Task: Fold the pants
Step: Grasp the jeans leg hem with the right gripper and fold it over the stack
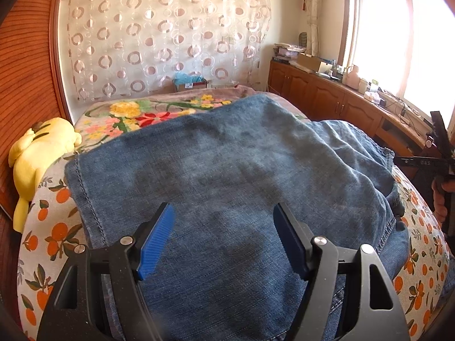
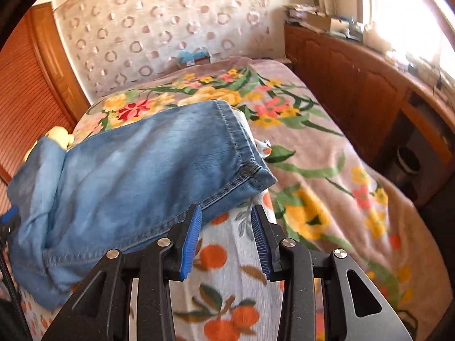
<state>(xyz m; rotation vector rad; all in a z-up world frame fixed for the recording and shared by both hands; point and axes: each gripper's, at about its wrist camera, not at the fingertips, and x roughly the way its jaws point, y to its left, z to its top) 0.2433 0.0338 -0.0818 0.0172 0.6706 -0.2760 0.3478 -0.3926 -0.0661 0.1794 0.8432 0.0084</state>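
Note:
Blue denim pants [image 1: 233,170] lie folded on a white sheet printed with oranges [image 1: 51,236] on the bed. My left gripper [image 1: 223,227] is open, its blue pads spread wide just above the denim, holding nothing. In the right wrist view the pants [image 2: 136,176] lie to the left, hem corner pointing right. My right gripper [image 2: 226,230] is open and empty, beside the pants' lower edge, over the orange-print sheet [image 2: 227,284]. The right gripper also shows at the left wrist view's right edge [image 1: 438,153].
A floral blanket [image 2: 327,156] covers the bed's far and right side. A yellow plush toy [image 1: 37,153] lies at the bed's left edge. A wooden cabinet [image 1: 327,93] with clutter runs along the right wall under a window. A patterned curtain [image 1: 165,34] hangs behind.

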